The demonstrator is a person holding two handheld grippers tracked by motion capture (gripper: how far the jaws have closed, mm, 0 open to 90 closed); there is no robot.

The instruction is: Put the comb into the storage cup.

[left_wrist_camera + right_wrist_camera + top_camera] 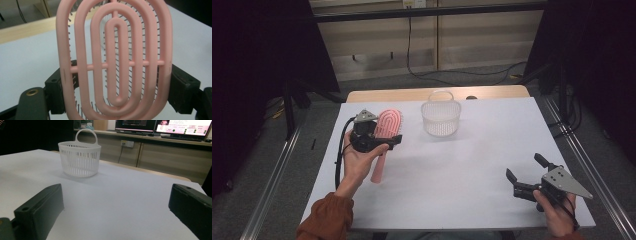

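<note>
At table's left side, above the white sheet | left gripper (384,135) pinching pink brush (387,127) by its head, handle hanging down | right gripper (526,174) spread, idle | step: carrying | next: likely over to basket (440,118), then release.

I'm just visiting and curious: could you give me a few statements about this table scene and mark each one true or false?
1. The left gripper is clamped on the pink plastic vented hairbrush. True.
2. The white slotted plastic basket lies tipped on its side. False: it stands upright, handle up.
3. The right gripper holds a comb. False: its jaws are open with nothing between them.
4. The hairbrush is inside the basket. False: it is held apart from the basket, outside it.
5. The basket stands on the white tabletop. True.
</note>
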